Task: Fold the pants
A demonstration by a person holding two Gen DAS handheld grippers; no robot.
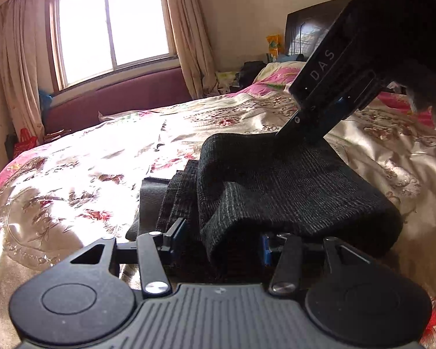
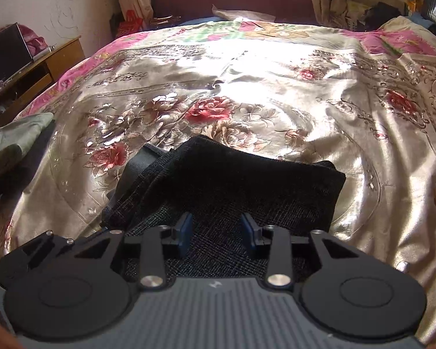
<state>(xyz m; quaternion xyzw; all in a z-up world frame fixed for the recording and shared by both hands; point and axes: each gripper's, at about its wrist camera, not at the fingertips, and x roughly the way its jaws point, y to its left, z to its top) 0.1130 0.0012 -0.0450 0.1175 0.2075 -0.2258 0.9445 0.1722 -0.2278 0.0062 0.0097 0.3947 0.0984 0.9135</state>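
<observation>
The pants (image 2: 218, 186) lie on the bed (image 2: 276, 67), already doubled over into a short, thick dark bundle near the bed's near edge, with several layers stacked at the side away from the headboard (image 1: 308, 32). By the look of it most of the folding is done.

The right gripper (image 2: 216, 234) sits over the top layer, its fingers (image 2: 186, 232) parted with only flat cloth showing between them, so it has let go. The left gripper (image 1: 221, 241) is at the bundle's near end; its fingers (image 1: 175, 232) stand apart, a hanging fold of cloth draped between them and not visibly pinched, so I'd call it released too.

What seems left: the top layer still humps up rather than lying flat, so it wants pressing down and the edges squaring.
</observation>
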